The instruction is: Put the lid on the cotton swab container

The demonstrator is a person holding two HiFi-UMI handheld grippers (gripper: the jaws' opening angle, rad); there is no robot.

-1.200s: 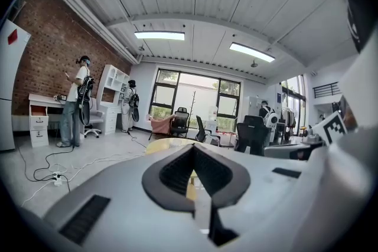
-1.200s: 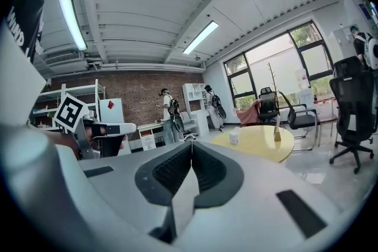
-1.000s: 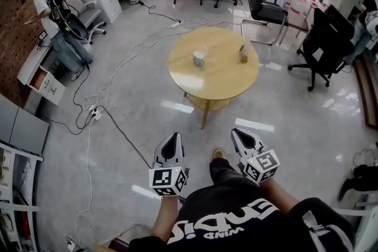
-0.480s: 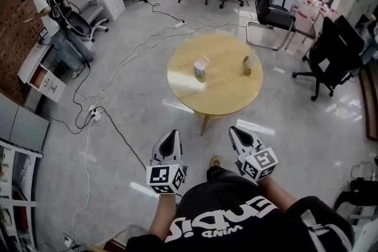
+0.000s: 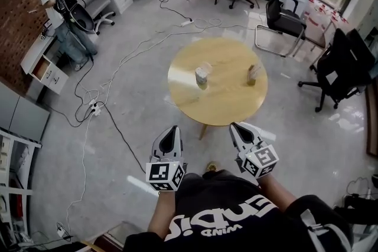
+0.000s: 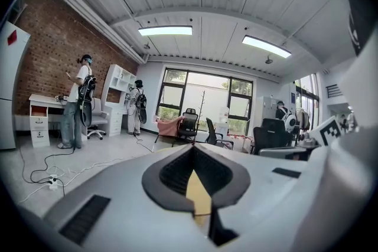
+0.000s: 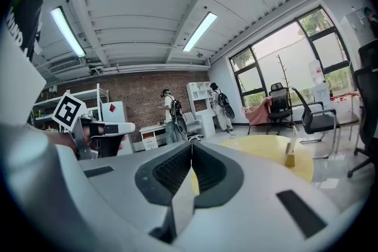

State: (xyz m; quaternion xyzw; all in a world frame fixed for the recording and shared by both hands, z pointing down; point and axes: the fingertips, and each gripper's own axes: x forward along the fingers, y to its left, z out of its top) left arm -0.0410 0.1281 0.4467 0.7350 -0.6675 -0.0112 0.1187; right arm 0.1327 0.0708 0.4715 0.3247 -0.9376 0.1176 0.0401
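The left gripper (image 5: 172,129) comes in pinched shut and empty. The round yellow wooden table (image 5: 227,106) has drawn nearer, with the clear cotton swab container (image 5: 202,75) standing on it, well out of reach. The right gripper (image 5: 235,126) is closed on nothing too, so the approach goes on.

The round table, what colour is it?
The round table is light yellow, seen best in the head view.
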